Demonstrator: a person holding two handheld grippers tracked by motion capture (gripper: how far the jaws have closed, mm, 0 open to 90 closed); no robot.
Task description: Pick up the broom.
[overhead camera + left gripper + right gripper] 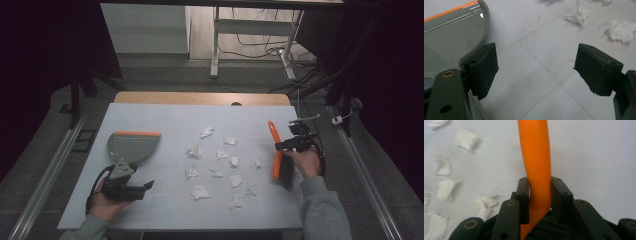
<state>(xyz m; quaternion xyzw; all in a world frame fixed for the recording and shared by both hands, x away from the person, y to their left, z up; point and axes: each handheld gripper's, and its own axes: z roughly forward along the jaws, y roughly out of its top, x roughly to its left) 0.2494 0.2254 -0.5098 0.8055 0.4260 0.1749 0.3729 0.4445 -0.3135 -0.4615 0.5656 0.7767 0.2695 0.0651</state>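
Brush sits at the frame's right, pinched tight in the right gripper. Left gripper gapes wide at lower left, holding nothing, dustpan just above. Paper bits lie between.

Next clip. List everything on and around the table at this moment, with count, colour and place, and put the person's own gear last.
Paper scraps: about a dozen, white, scattered mid-table.
Dustpan: one, grey with orange edge, table's left, beside the left gripper.
Brush: one, orange handle, dark bristles, table's right, held.
Table: one, pale top, wooden far edge.
Cables: several, dark, floor beyond the table.
Left gripper: black, open, empty, near-left.
Right gripper: black, shut on the brush handle.
Hands: two, grey sleeves, near edge.
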